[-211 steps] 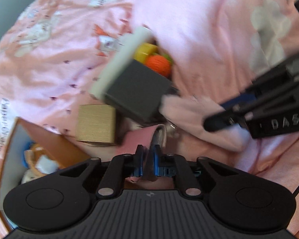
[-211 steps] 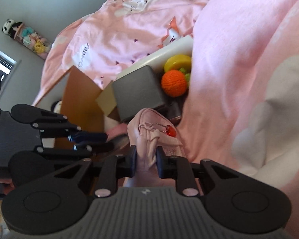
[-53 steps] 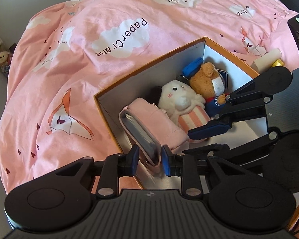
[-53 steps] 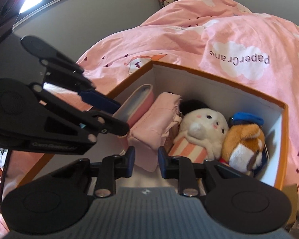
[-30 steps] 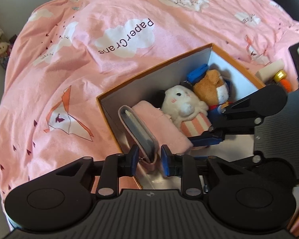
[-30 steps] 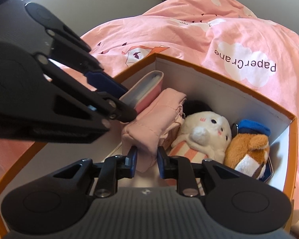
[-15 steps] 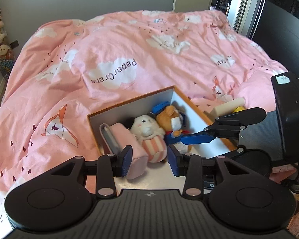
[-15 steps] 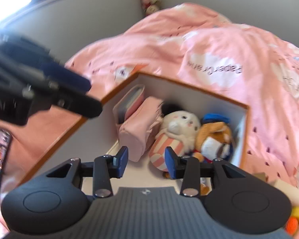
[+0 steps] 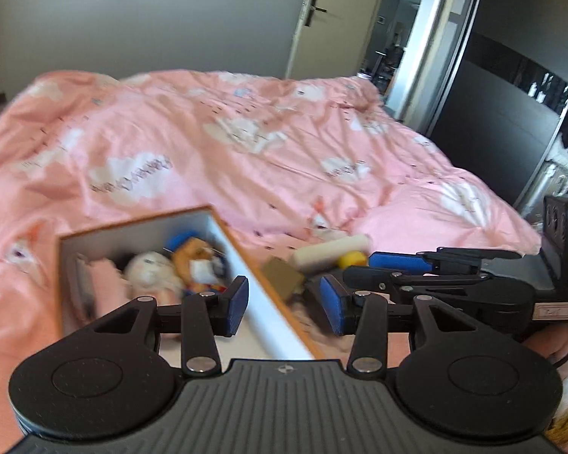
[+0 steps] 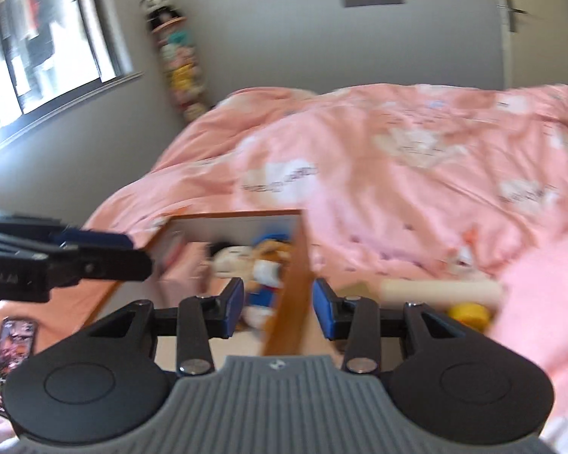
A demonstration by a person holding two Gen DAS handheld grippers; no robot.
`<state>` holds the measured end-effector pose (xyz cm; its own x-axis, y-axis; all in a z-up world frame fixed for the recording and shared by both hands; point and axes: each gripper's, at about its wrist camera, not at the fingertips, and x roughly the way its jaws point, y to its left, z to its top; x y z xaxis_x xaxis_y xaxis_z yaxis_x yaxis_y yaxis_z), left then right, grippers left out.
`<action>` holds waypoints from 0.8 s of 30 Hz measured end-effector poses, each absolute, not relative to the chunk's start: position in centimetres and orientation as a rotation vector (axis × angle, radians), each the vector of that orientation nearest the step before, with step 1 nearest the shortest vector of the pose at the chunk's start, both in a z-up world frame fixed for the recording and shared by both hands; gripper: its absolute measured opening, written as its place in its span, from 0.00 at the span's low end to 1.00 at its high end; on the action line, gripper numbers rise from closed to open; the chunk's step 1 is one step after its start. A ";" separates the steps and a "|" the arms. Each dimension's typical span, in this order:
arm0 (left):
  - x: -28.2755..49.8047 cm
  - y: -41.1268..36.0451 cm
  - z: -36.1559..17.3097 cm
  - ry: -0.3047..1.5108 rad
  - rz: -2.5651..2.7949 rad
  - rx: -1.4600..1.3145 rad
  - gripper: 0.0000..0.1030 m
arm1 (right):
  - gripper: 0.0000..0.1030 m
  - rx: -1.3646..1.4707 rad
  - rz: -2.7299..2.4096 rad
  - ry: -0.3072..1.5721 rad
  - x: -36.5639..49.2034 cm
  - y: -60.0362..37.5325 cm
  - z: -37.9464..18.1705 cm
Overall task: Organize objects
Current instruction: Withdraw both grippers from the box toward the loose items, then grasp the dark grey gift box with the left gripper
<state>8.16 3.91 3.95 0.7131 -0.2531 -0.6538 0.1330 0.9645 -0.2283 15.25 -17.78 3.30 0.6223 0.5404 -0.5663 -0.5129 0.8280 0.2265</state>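
1. Pink bedding (image 9: 216,143) printed with white clouds covers the bed and fills most of both views, under a grey wall with a door (image 9: 333,19) in the left wrist view and a window (image 10: 38,38) in the right wrist view.
2. On the bedding sits an orange-edged box (image 9: 132,227) with white inner walls, open at the top.
3. Inside the box, from its left wall: a pink pouch (image 9: 104,283), a white plush toy (image 9: 149,270) and an orange-brown plush toy (image 9: 193,255) with a blue cap, all blurred.
4. The left gripper (image 9: 284,306) hangs above the box's near right wall, jaws parted and empty.
5. The right gripper (image 10: 277,308) hangs over that same wall, jaws apart with nothing gripped.
6. Just beyond the box's right side lie a cream roll (image 9: 333,251), a small tan block (image 9: 282,274) and a yellow toy (image 9: 352,259), close together.
7. A phone-like card (image 10: 13,363) lies at the lower left of the right wrist view.
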 end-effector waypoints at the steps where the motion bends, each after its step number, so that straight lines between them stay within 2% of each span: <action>1: 8.5 3.4 3.5 0.760 -0.240 -0.189 0.48 | 0.41 0.055 0.572 0.674 15.3 -18.6 2.8; 11: 11.1 -2.4 -1.4 0.888 -0.324 -0.143 0.42 | 0.41 0.060 0.386 0.842 16.2 -22.9 -3.6; 16: 14.7 -3.7 -2.2 0.938 -0.312 -0.148 0.42 | 0.37 0.075 0.391 0.863 18.4 -23.4 -4.5; 24: 19.1 -5.6 -4.8 1.042 -0.294 0.007 0.42 | 0.37 0.054 0.403 0.910 22.5 -22.6 -6.5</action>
<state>19.12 -5.57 -4.80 0.4687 -0.2369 -0.8510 0.2434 0.9607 -0.1334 22.46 -22.62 -6.46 0.5446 0.3620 -0.7566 -0.3169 0.9240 0.2140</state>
